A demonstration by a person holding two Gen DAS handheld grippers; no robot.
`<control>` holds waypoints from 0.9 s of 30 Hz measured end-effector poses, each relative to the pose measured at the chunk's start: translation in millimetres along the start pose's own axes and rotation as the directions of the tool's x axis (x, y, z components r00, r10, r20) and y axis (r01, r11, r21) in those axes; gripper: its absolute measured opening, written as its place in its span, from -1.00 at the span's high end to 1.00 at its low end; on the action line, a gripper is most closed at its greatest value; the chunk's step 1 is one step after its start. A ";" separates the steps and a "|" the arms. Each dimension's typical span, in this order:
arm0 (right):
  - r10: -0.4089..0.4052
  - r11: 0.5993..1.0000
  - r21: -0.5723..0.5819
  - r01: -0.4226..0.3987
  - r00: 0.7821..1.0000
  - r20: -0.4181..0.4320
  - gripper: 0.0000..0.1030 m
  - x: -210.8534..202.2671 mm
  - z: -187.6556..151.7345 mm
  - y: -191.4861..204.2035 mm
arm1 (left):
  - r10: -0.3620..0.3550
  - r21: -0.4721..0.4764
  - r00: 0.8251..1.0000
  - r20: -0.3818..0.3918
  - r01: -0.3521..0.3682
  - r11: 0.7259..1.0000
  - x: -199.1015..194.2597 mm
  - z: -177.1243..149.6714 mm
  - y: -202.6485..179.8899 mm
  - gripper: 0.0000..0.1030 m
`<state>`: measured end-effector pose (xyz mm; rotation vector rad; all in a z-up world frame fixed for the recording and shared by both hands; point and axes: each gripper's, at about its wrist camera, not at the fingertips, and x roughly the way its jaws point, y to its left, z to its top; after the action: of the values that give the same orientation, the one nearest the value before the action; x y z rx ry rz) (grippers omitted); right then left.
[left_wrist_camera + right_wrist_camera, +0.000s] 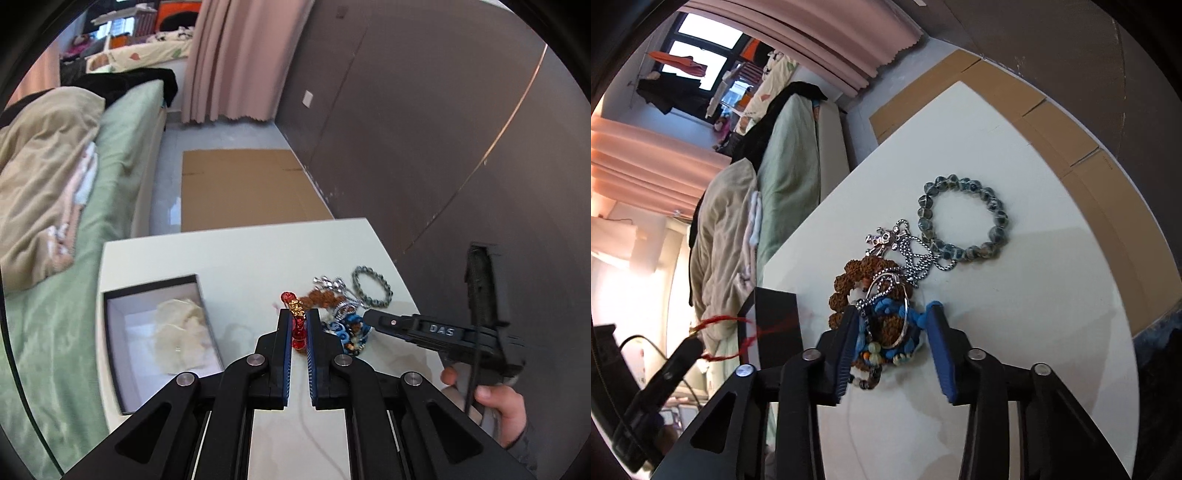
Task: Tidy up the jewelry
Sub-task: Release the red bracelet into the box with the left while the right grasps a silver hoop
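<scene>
Here your left hand-held gripper (298, 325) is clenched on a red bracelet (297, 325) with a gold charm, lifted clear of the counter (236, 251), likely so it can go into the open box (122, 369) just to its left. Your right hand-held gripper (894, 332) is spread wide around the blue cord bracelet (886, 325) in the tangled pile, gripping nothing yet. Only the right view shows the silver chain (912, 254) and grey bead bracelet (960, 221) clearly; only the left shows the box's inside.
</scene>
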<state>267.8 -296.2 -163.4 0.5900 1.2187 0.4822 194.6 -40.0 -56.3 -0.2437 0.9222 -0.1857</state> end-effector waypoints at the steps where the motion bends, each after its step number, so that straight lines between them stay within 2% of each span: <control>1: -0.005 1.000 -0.005 0.005 1.000 -0.003 0.40 2.5 1.2 1.5 | 0.003 -0.004 1.000 0.010 -0.003 1.000 -4.9 0.0 4.0 0.86; 2: -0.015 1.000 -0.011 0.015 1.000 -0.007 0.46 5.8 2.1 3.9 | 0.005 -0.008 1.000 0.015 -0.005 1.000 -6.6 0.2 6.3 0.86; 4: -0.032 0.999 -0.017 0.032 0.999 -0.013 0.83 8.5 3.4 5.3 | 0.012 -0.025 1.000 0.028 -0.012 1.000 -12.6 -1.0 15.1 0.86; 5: -0.050 0.999 -0.021 0.050 0.999 -0.014 0.90 9.6 3.6 6.7 | 0.013 -0.034 0.999 0.030 -0.012 0.999 -14.6 -2.1 19.0 0.86; 10: -0.064 0.995 -0.074 0.065 0.998 0.019 0.92 -6.6 3.3 22.8 | 0.013 -0.082 0.999 0.050 -0.009 0.997 -26.8 -7.0 40.3 0.86; 18: -0.041 0.975 -0.214 0.061 0.994 0.098 0.92 -47.4 2.5 79.9 | 0.010 -0.144 0.997 0.077 0.001 0.990 -40.8 -13.7 65.9 0.86; 27: 0.000 0.962 -0.272 0.033 0.992 0.123 0.92 -67.7 -1.7 128.4 | 0.005 -0.192 0.994 0.110 0.016 0.981 -52.1 -10.7 93.4 0.86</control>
<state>243.3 -241.8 -31.0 0.3668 1.0179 0.5810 160.2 61.6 -49.6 -0.4320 0.8304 -0.0864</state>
